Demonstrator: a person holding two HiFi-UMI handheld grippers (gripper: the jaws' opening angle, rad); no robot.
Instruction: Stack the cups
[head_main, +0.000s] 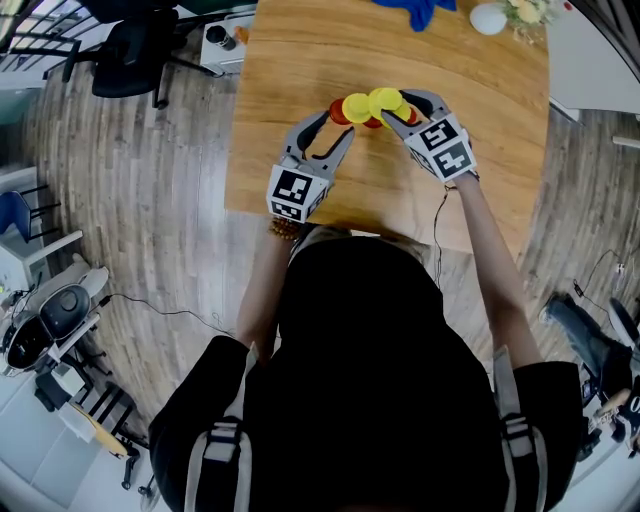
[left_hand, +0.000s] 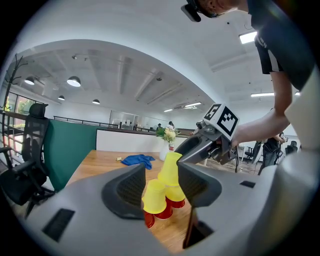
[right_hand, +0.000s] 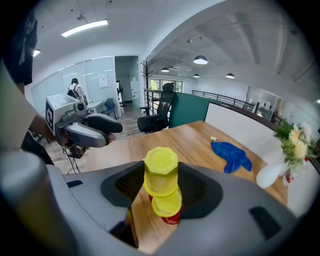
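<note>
Upside-down red cups (head_main: 341, 112) form the base of a small cup stack near the middle of the wooden table (head_main: 300, 60). One yellow cup (left_hand: 155, 196) sits on them at the left. My left gripper (head_main: 338, 122) stands open around it, with a gap on the right side. My right gripper (head_main: 390, 108) is shut on another yellow cup (right_hand: 161, 175), upside down and tilted slightly. It sits over a lower yellow cup (right_hand: 168, 205) that rests on a red cup (right_hand: 172, 219). In the left gripper view this held cup (left_hand: 171, 169) rises above the rest.
A blue cloth (head_main: 425, 10) and a white vase with flowers (head_main: 490, 18) lie at the table's far end. A black office chair (head_main: 135, 50) stands on the floor beyond the left edge. The table's near edge (head_main: 380, 228) is just behind the grippers.
</note>
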